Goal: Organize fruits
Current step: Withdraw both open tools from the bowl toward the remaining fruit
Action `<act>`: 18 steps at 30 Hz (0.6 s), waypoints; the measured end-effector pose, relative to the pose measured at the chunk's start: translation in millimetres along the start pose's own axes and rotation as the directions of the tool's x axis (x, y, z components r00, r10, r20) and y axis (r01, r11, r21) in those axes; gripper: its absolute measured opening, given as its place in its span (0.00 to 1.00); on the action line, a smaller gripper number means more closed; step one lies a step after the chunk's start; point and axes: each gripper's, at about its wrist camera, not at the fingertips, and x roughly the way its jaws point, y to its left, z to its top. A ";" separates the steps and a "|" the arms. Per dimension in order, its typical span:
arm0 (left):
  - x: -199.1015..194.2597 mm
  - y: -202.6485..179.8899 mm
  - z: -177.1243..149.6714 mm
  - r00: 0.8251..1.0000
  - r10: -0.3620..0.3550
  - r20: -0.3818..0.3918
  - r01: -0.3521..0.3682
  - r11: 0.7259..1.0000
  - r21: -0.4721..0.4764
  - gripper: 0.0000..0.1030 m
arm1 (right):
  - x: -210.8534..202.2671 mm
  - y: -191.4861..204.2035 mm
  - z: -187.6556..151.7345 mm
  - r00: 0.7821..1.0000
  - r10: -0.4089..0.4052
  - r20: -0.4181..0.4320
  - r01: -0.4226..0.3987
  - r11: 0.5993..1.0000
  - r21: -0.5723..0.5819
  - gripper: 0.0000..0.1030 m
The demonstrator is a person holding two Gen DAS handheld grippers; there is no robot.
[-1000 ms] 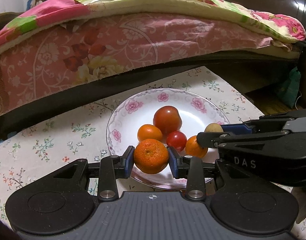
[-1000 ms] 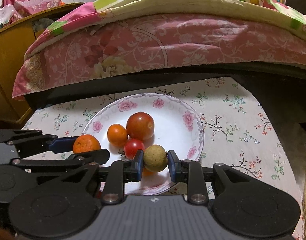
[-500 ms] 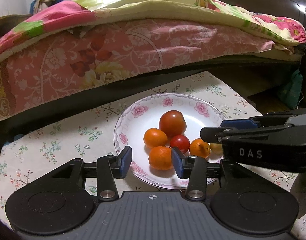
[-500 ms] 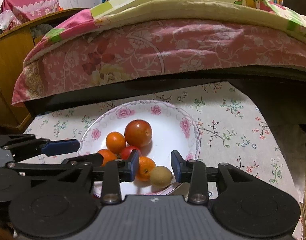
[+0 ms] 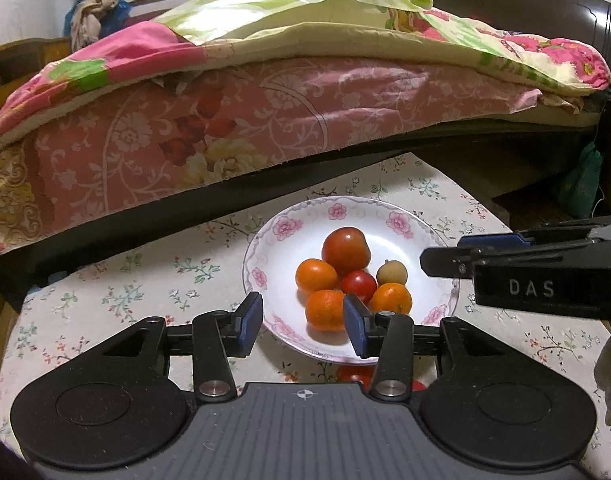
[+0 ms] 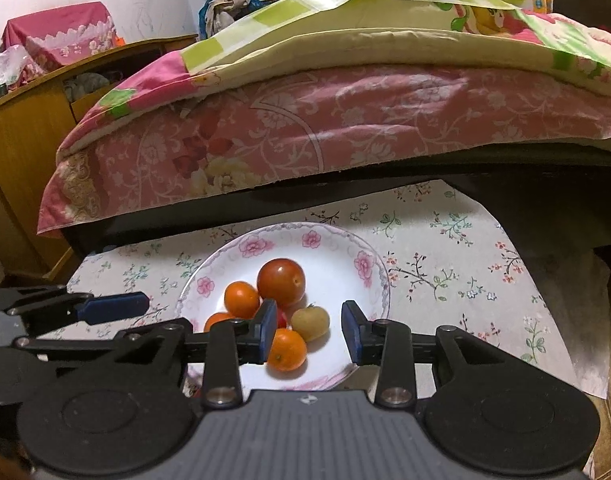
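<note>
A white floral plate (image 5: 405,216) holds several fruits: a large red tomato (image 5: 346,250), a small red tomato (image 5: 359,284), three oranges including one at the front (image 5: 324,309), and a small brown fruit (image 5: 392,273). My left gripper (image 5: 303,324) is open and empty above the plate's near-left rim. My right gripper (image 6: 308,332) is open and empty above the plate (image 6: 369,264); the brown fruit (image 6: 311,322) and an orange (image 6: 287,350) lie between its fingers' lines of sight. The right gripper also shows at the right of the left wrist view (image 5: 465,258).
The plate sits on a low table with a flowered cloth (image 5: 125,292). A bed with a pink floral quilt (image 5: 245,120) runs along the far side. A wooden cabinet (image 6: 21,140) stands at the left. A red object (image 5: 355,374) lies under the plate's near rim.
Both grippers opened. The left let go of an orange and the right let go of the brown fruit; both fruits now lie on the plate. Both grippers have pulled back and up.
</note>
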 end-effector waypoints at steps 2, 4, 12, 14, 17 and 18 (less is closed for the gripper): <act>-4.5 0.6 -1.6 1.000 -0.002 -0.001 0.002 1.000 -0.004 0.51 | -4.3 3.1 -3.0 1.000 0.004 -0.005 -0.004 1.000 -0.007 0.34; -9.1 0.2 -4.3 1.000 -0.005 -0.004 0.005 1.000 -0.004 0.52 | -8.9 6.2 -6.8 1.000 0.009 -0.010 -0.009 1.000 -0.015 0.34; -25.8 -3.3 -18.8 1.000 -0.023 -0.021 0.023 1.000 0.006 0.52 | -23.4 20.6 -25.1 0.999 0.031 -0.039 -0.032 0.999 -0.019 0.34; -29.7 -3.5 -23.0 0.999 -0.027 -0.028 0.027 1.000 0.006 0.53 | -26.1 23.5 -29.7 0.998 0.034 -0.046 -0.034 0.999 -0.018 0.34; -36.4 -2.7 -29.7 0.999 -0.031 -0.035 0.031 0.999 0.008 0.54 | -30.7 27.9 -35.6 0.998 0.040 -0.056 -0.041 0.999 -0.017 0.34; -38.9 -2.0 -31.6 0.999 -0.033 -0.036 0.033 0.999 0.006 0.54 | -32.7 29.2 -37.5 0.997 0.044 -0.057 -0.045 0.999 -0.016 0.34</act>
